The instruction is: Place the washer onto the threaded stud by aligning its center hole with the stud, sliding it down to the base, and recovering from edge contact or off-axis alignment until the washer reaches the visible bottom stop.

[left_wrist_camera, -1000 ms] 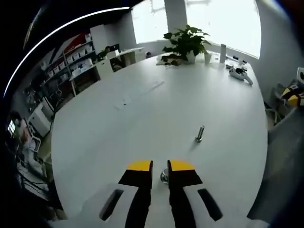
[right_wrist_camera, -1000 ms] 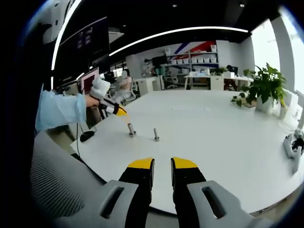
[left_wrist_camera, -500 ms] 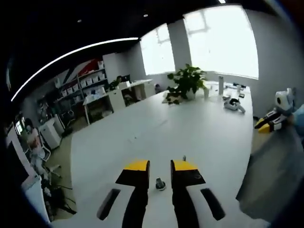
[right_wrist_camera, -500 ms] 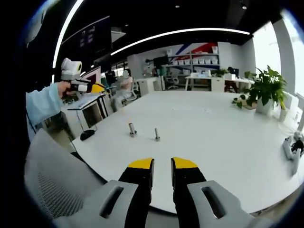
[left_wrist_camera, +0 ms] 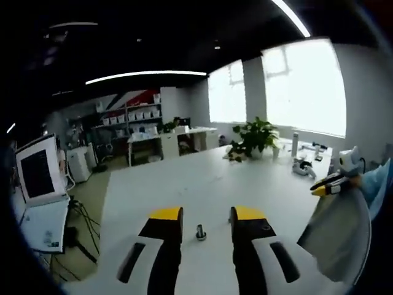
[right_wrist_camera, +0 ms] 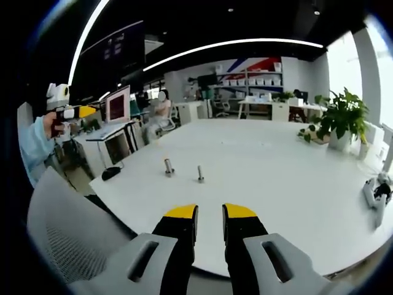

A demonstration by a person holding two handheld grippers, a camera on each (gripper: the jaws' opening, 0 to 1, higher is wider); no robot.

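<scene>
A long white table carries the work, with an office of shelves, desks and a potted plant behind it. A grey mesh chair back stands at the table's near edge in the right gripper view.

The left gripper is lifted well clear of the table, its jaws parted with nothing between them; in the right gripper view it appears far off to the left, held in a hand with a light blue sleeve. The right gripper hangs back over the near table edge, its jaws a little apart and empty as well.

Two small upright metal pieces stand near each other on the table: a stouter stud with a wider base and a thinner threaded stud. The stouter one also shows beyond the gap of the left jaws. A flared foot at its bottom looks like the washer sitting at the stop, though it is too small to tell for certain.

Judged from this, the placing step appears finished and the hands are in retreat. The next move calls for a check that the washer lies flat at the base; if it is cocked, a gripper would need to come down on the stud's axis and nudge it level.
</scene>
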